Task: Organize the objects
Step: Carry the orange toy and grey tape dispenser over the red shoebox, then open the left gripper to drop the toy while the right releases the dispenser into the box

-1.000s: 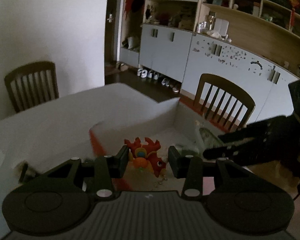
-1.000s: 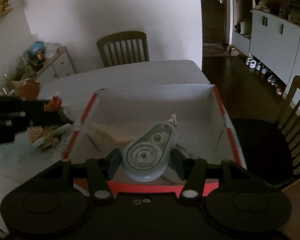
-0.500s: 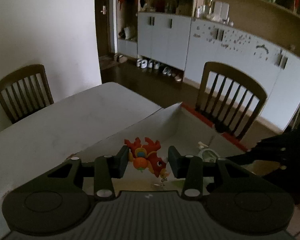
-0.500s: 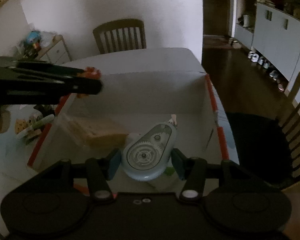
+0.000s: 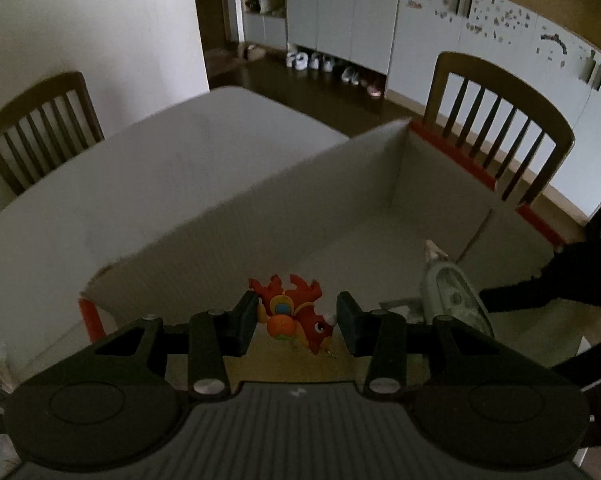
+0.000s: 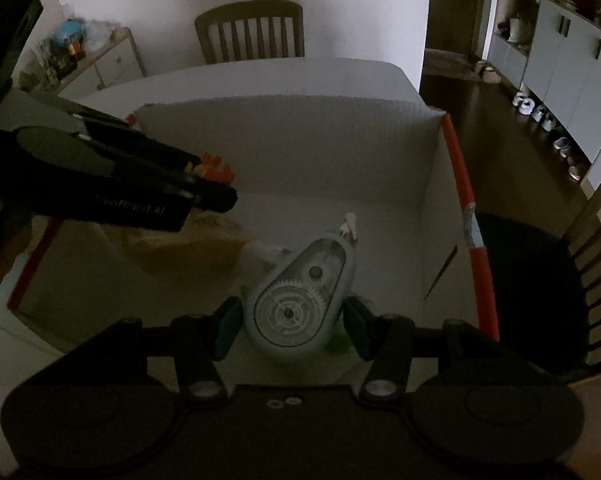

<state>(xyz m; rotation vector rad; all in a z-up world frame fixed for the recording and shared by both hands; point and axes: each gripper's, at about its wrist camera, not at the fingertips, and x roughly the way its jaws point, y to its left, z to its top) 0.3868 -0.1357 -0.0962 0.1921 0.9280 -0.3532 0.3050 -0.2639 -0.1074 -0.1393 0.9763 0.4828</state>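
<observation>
1. The tape dispenser (image 6: 296, 304) is teardrop-shaped; its long axis runs away from the right gripper (image 6: 290, 322), tip up and slightly right toward the box's (image 6: 300, 136) far wall.
2. The right gripper is clamped on the dispenser's round end, holding it over the box's inside.
3. The fish toy (image 5: 296, 314) lies tilted, tail up-left, head down-right.
4. The left gripper (image 5: 296, 320) grips the toy between narrowly parted pads, above the box's near left corner.
</observation>
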